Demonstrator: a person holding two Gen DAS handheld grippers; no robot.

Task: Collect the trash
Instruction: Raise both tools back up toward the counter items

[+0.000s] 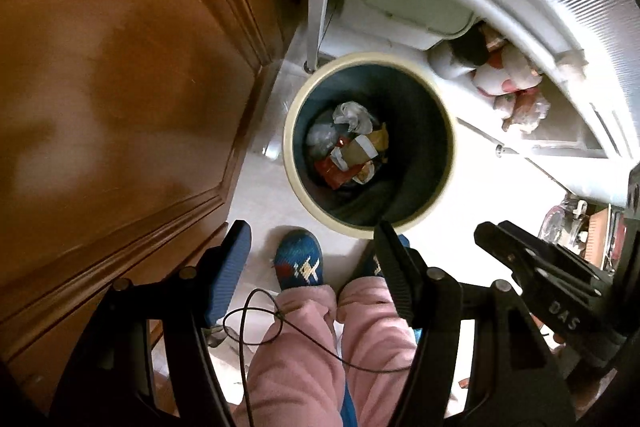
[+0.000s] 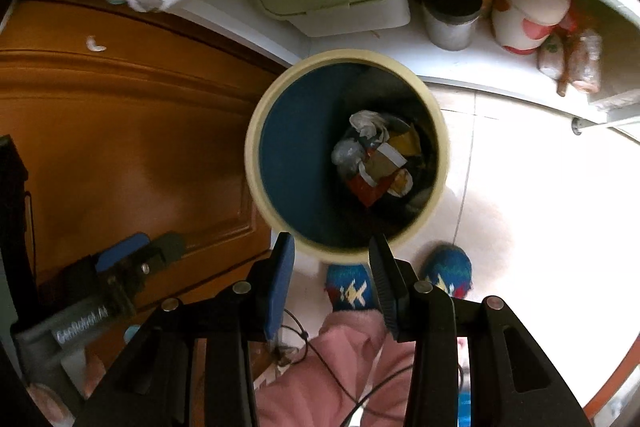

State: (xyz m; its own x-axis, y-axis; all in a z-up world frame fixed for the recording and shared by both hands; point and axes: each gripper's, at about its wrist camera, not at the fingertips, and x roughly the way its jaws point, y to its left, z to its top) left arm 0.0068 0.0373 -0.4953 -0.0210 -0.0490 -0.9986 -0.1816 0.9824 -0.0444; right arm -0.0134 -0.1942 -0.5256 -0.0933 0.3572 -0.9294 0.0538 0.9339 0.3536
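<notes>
Pale floor tiles (image 2: 520, 167) run between a wooden door (image 1: 120, 87) and a white shelf (image 2: 460, 67), and the bin (image 2: 256, 147) stands there, upright, just ahead of my slippers (image 2: 352, 291). Trash (image 2: 376, 159), wrappers and crumpled plastic, lies at its bottom. I hold both grippers above the bin, pointing down into it, I judge so anything let go would fall inside. My left gripper (image 1: 312, 239) has its jaws wide apart with nothing between them. My right gripper (image 2: 332, 251) also has its jaws apart and empty. The drop looks done.
</notes>
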